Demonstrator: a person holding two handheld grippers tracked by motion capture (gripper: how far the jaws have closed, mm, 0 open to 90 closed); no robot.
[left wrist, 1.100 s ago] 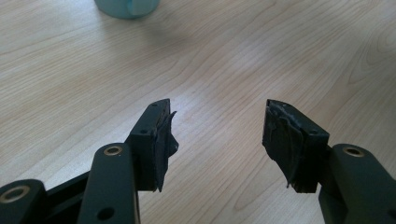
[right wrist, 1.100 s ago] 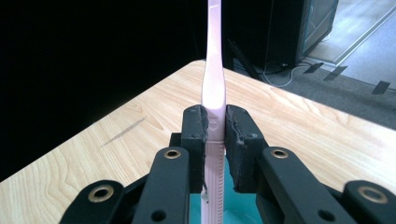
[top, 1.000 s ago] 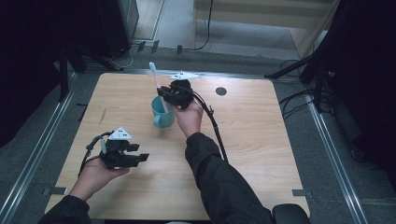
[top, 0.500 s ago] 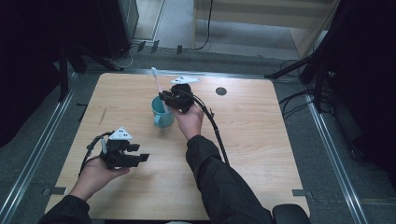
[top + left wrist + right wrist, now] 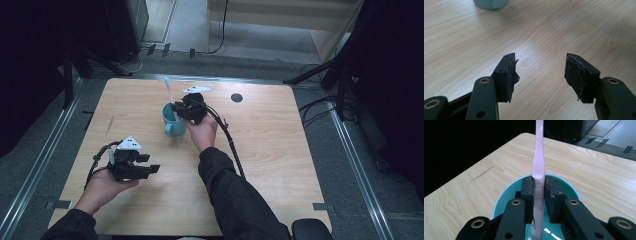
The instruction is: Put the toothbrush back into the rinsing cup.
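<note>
A teal cup (image 5: pixel 173 121) stands on the wooden table (image 5: pixel 280 145), left of centre. My right gripper (image 5: pixel 176 108) is over its rim, shut on a pink toothbrush (image 5: pixel 169 91) that stands upright with its lower end inside the cup. In the right gripper view the pads (image 5: pixel 527 188) clamp the toothbrush (image 5: pixel 539 162) on both sides, above the cup (image 5: pixel 567 187). My left gripper (image 5: pixel 152 169) is held near the table's front left, open, nothing between its fingers (image 5: pixel 507 72). The cup's base (image 5: pixel 490 3) shows at the top edge of the left gripper view.
A small round dark hole (image 5: pixel 236 97) sits in the tabletop toward the back right. Metal rails (image 5: pixel 45 160) run along both sides of the table, and cables (image 5: pixel 320 107) lie on the floor to the right. A black cable (image 5: pixel 231 145) trails from the right gripper.
The right gripper has shifted slightly with the toothbrush at the cup. The left hand has stayed still.
</note>
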